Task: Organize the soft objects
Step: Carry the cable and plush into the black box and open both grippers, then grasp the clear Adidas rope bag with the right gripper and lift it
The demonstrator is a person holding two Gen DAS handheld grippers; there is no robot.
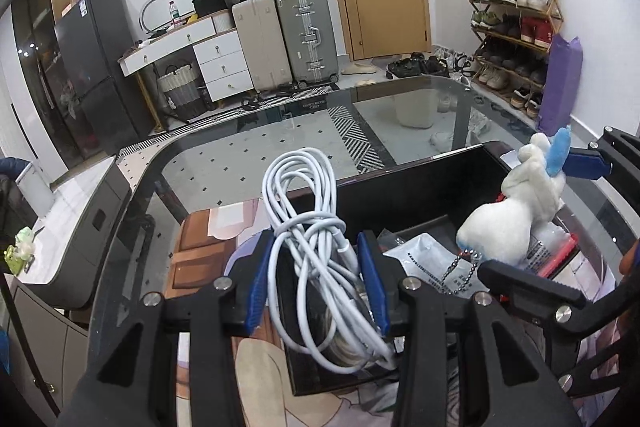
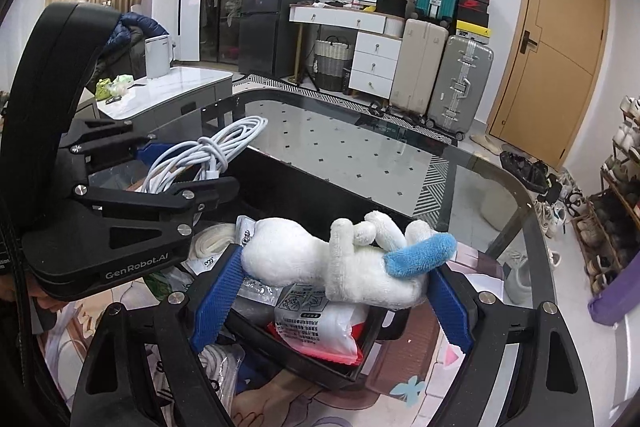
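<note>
My left gripper (image 1: pixel 314 247) is shut on a coiled white cable (image 1: pixel 304 195), which stands up between the blue pads above the near left end of a black box (image 1: pixel 400 195). A white plush toy (image 2: pixel 360 267) with a blue part lies crosswise between the blue pads of my right gripper (image 2: pixel 336 263), which is shut on it over the black box (image 2: pixel 320 187). In the right wrist view the left gripper (image 2: pixel 184 167) and cable (image 2: pixel 200 151) are at left. In the left wrist view the plush toy (image 1: pixel 504 227) and right gripper (image 1: pixel 528 215) are at right.
The box holds a white and red packet (image 2: pixel 320 331) and other plastic packets (image 1: pixel 432 259). It sits on an illustrated mat (image 1: pixel 208 251) on a glass table (image 2: pixel 360 147). A side cabinet (image 2: pixel 180 87) is at left. Suitcases (image 1: pixel 304 35) and a shoe rack (image 1: pixel 512 27) stand beyond.
</note>
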